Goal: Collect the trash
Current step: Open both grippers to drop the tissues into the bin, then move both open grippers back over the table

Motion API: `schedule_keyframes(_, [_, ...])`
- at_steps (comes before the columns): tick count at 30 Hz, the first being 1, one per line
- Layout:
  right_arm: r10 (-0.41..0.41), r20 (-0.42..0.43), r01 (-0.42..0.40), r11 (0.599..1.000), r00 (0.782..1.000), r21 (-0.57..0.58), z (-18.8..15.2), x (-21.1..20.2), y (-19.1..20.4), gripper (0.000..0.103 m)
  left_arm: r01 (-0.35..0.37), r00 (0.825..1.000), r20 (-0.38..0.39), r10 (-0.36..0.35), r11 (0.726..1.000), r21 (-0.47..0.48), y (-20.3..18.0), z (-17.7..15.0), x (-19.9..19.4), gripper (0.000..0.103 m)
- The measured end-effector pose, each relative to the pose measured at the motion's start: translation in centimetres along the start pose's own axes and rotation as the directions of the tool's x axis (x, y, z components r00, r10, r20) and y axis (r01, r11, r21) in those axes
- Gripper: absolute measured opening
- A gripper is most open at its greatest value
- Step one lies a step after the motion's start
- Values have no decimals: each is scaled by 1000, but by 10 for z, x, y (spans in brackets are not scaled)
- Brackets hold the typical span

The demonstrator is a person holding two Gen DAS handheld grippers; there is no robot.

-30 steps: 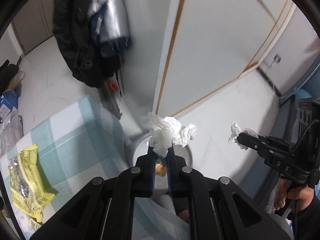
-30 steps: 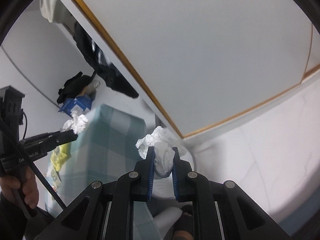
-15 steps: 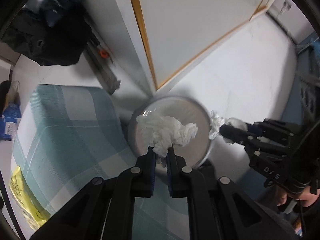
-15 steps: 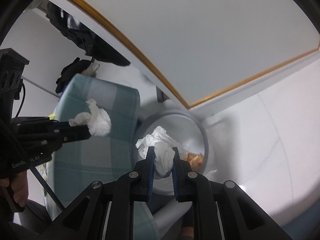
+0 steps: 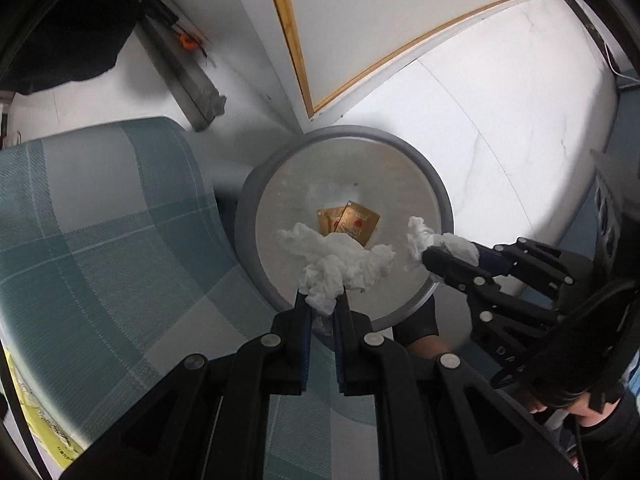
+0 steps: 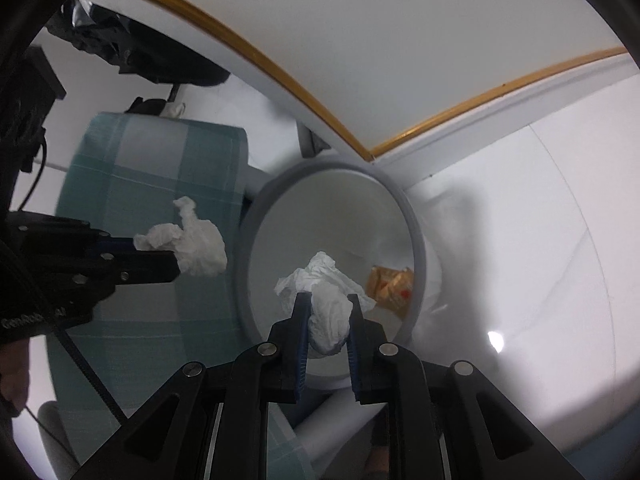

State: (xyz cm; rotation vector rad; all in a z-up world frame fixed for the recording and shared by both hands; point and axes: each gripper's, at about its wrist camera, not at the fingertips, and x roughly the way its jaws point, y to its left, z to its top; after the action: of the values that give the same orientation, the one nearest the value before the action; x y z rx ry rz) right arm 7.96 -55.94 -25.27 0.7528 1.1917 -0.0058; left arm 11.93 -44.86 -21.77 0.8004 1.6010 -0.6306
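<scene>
As both wads now hang over the bin (image 5: pixel 438 200) rather than beside it | left gripper (image 5: pixel 322 304) pinches tissue (image 5: pixel 340 264) ahead of fingers | right gripper (image 6: pixel 326 320) pinches second tissue (image 6: pixel 328 312) | release is next, judged.

Both grippers have tipped down and moved in over the round bin (image 5: pixel 436 196), so the left gripper's tissue (image 5: pixel 340 264) and the right gripper's tissue (image 6: pixel 326 304) now hang above its open top.
</scene>
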Motion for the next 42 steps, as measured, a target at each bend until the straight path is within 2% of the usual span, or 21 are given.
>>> schedule_keyframes(2, [-1, -12, 1, 1000, 1000, 5, 0, 7, -2, 18, 22, 1000, -13, -22, 1000, -8, 0, 2, 2, 6])
schedule_keyframes(5, [13, -25, -13, 1000, 1000, 11, 1, 15, -5, 28, 40, 999, -16, -40, 999, -31, -1, 3, -2, 9])
schedule_keyframes(6, [10, -22, -10, 1000, 1000, 12, 1, 15, -4, 34, 45, 999, -17, -46, 998, -32, -1, 3, -2, 12])
schedule_keyframes(10, [29, -6, -29, 1000, 1000, 8, -1, 10, -4, 46, 27, 999, -19, -27, 999, -41, 0, 2, -2, 22])
schedule_keyframes(11, [31, -2, -31, 999, 1000, 8, -2, 8, -4, 48, 28, 999, -18, -29, 999, -42, 1, 2, -2, 23])
schedule_keyframes(14, [45, 3, -45, 999, 999, 8, -5, 5, -5, 51, 37, 999, -6, -37, 998, -46, 6, -1, -2, 37])
schedule_keyframes(15, [45, 3, -45, 999, 999, 8, -5, 4, -5, 51, 34, 999, 4, -34, 998, -49, 8, -1, -3, 41])
schedule_keyframes(19, [43, 16, -43, 999, 999, 20, -10, -9, -8, 52, 82, 995, 70, -77, 994, -70, 14, -9, -20, 42])
schedule_keyframes(21, [37, 50, -39, 999, 998, 33, -11, -26, -11, 53, 121, 985, 130, -111, 990, -72, 17, -13, -33, 42])
schedule_keyframes(23, [30, 81, -32, 999, 996, 24, -11, -41, -8, 59, 138, 967, 222, -121, 988, -62, 18, -24, -53, 42])
schedule_keyframes(26, [-13, 152, 18, 999, 988, -34, -8, -74, 5, 62, 136, 926, 364, -105, 989, -61, 19, -44, -87, 43])
schedule_keyframes(27, [-27, 175, 37, 998, 984, -51, -7, -85, 10, 63, 134, 909, 406, -93, 988, -72, 21, -51, -99, 46])
schedule_keyframes(31, [-57, 250, 84, 992, 967, -98, -3, -123, 39, 66, 114, 823, 568, -22, 985, -129, 30, -82, -139, 65])
schedule_keyframes(32, [-57, 264, 87, 991, 963, -105, -3, -130, 44, 67, 110, 801, 598, 1, 983, -149, 33, -90, -148, 67])
schedule_keyframes(34, [-62, 302, 104, 987, 951, -124, -3, -147, 60, 71, 126, 760, 649, 26, 974, -186, 41, -107, -164, 68])
schedule_keyframes(35, [-65, 320, 115, 984, 945, -137, -3, -155, 69, 71, 136, 746, 665, 32, 970, -199, 45, -114, -170, 69])
schedule_keyframes(37, [-72, 358, 140, 976, 931, -167, -4, -171, 88, 72, 148, 705, 706, 66, 960, -237, 56, -132, -184, 75])
schedule_keyframes(39, [-77, 404, 165, 968, 911, -189, -4, -189, 108, 74, 152, 671, 735, 100, 951, -268, 68, -145, -191, 82])
schedule_keyframes(40, [-77, 424, 174, 966, 902, -193, -5, -195, 117, 75, 152, 649, 750, 127, 944, -291, 75, -155, -198, 84])
schedule_keyframes(42, [-76, 474, 197, 958, 877, -211, -6, -208, 139, 75, 155, 620, 768, 158, 936, -317, 83, -166, -202, 84])
